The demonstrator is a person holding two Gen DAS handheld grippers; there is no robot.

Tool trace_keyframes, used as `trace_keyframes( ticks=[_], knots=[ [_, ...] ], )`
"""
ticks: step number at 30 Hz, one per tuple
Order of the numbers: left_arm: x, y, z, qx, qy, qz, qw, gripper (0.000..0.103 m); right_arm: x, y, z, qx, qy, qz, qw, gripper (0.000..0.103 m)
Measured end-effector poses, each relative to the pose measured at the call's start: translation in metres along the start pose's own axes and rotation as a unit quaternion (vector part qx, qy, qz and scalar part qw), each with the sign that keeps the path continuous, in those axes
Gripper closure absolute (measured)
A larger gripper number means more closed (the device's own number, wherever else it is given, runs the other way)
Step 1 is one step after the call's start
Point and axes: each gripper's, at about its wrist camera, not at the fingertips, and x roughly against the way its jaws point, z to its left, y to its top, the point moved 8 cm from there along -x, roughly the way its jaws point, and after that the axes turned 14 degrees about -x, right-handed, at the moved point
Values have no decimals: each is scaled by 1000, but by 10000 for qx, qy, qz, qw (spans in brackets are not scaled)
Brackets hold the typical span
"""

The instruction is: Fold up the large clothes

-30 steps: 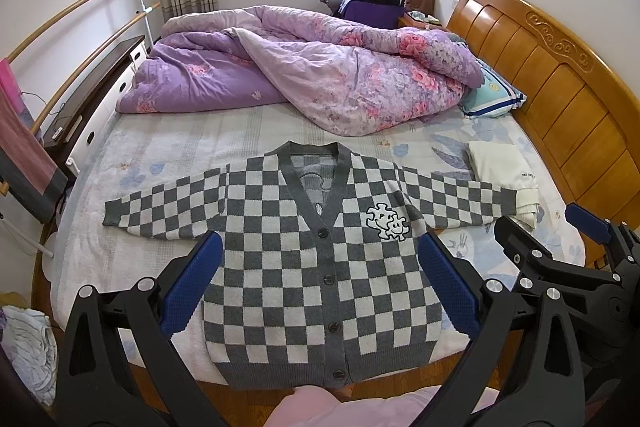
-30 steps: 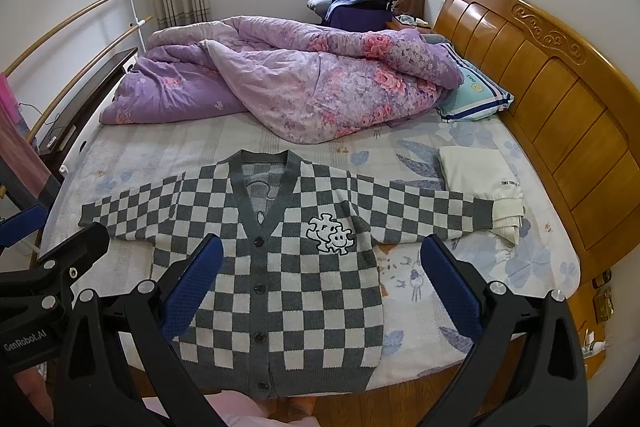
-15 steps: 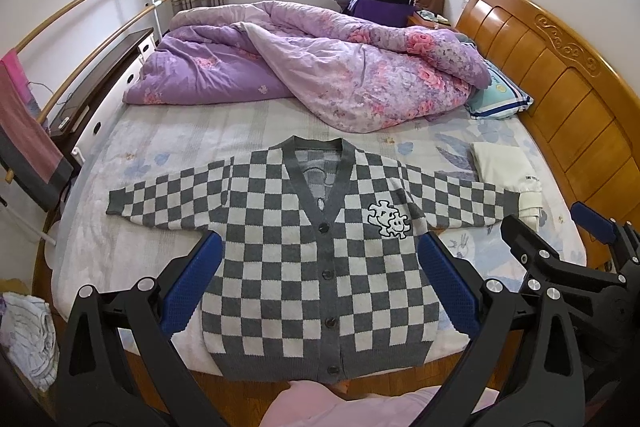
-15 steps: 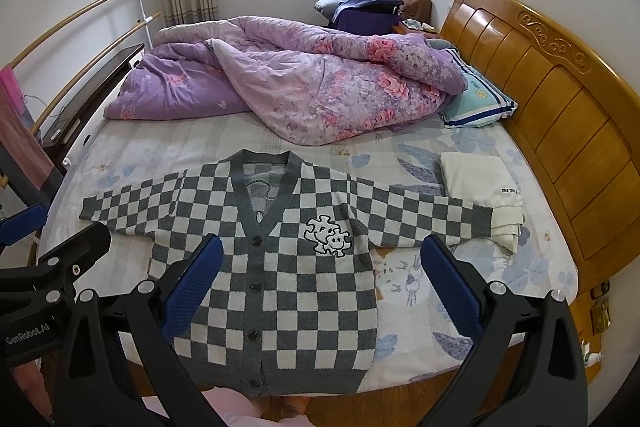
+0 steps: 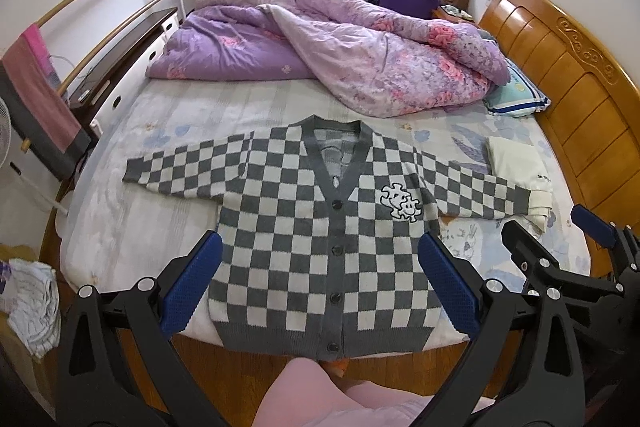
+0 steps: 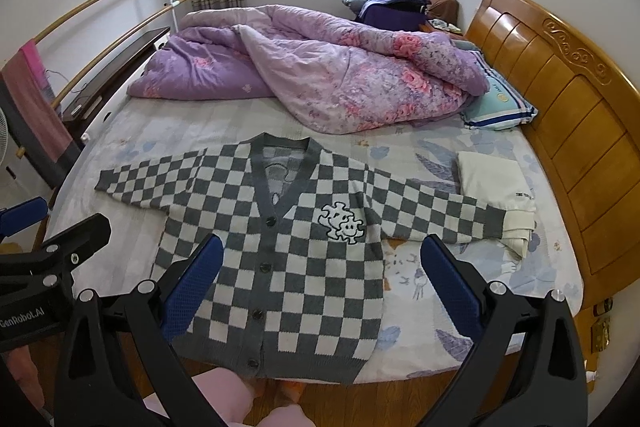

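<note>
1. Since the frame half a second back, both my cameras have lifted and pulled off slightly: the cardigan sits lower and smaller between the fingers, and more of the window shows. The garment itself has not shifted.
2. Cardigan: grey-and-white check, buttoned, lying flat face-up on the near part of the bed, sleeves spread to either side, hem at the mattress edge.
3. Left gripper: jaws wide apart, blue pads holding nothing, above the cardigan's lower body.
4. Right gripper: jaws equally wide, empty, above the hem and the sheet just right of it.
5. The sleeve cuff on the headboard side overlaps a folded cream cloth; touching or only overlapping in view, I can't tell.
6. Left view alone shows the right gripper from outside, at its right edge; right view alone shows the left gripper's body, lower left.
7. Purple quilt heaped at the far side, well apart from the cardigan.
</note>
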Motion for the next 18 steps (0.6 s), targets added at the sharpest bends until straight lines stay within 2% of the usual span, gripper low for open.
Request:
trace_keyframes(
  ticks=[11, 18],
  knots=[
    [-11, -18, 32, 441, -73, 385, 9983, 5, -14, -11, 33, 297, 174, 332, 9989, 7],
    [-35, -23, 88, 768, -289, 531, 9952, 5, -33, -11, 81, 507, 126, 482, 9975, 7]
  ],
)
